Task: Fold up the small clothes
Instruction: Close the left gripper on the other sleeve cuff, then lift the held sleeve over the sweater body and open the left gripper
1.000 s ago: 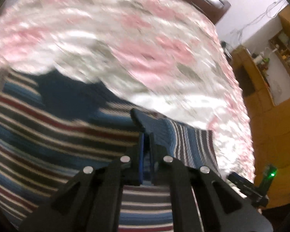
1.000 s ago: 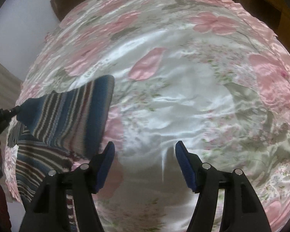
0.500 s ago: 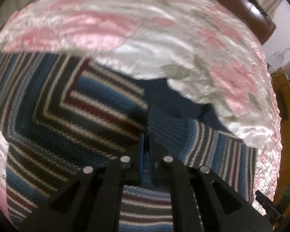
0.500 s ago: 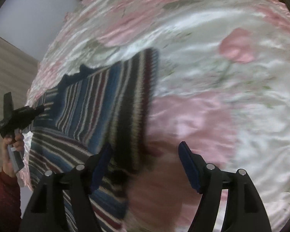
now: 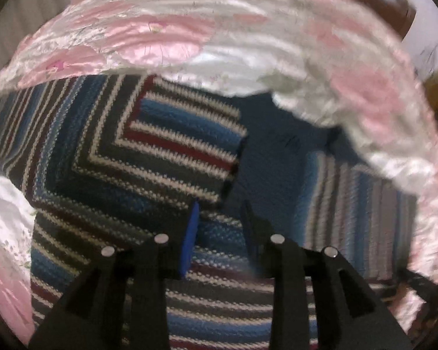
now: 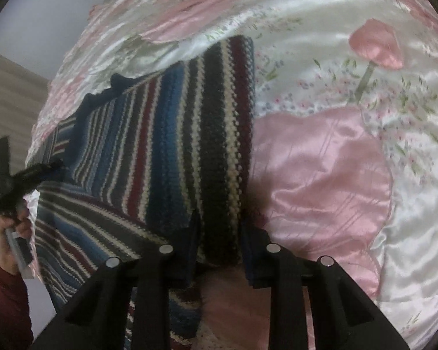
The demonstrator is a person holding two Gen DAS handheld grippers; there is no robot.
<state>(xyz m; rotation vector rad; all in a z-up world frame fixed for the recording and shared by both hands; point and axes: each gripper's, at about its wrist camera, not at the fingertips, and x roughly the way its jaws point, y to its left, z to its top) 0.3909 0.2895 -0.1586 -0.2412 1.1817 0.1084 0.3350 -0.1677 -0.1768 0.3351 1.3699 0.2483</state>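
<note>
Looking down, we've got the striped sweater (image 6: 160, 145) lying partly folded on the flowery pink bed cover (image 6: 321, 160). Our left gripper (image 5: 220, 227) hangs over it with jaws apart, nothing held. Our right gripper (image 6: 219, 233) is spread too, straddling the sweater's edge.

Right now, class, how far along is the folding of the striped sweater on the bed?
Done: one sleeve is folded across the sweater body. In hand: the left gripper stands open over the knit, and the right gripper straddles the other sleeve's edge, jaws open. Left: folding that sleeve in, then the body. The sweater lies on the bedspread.
</note>
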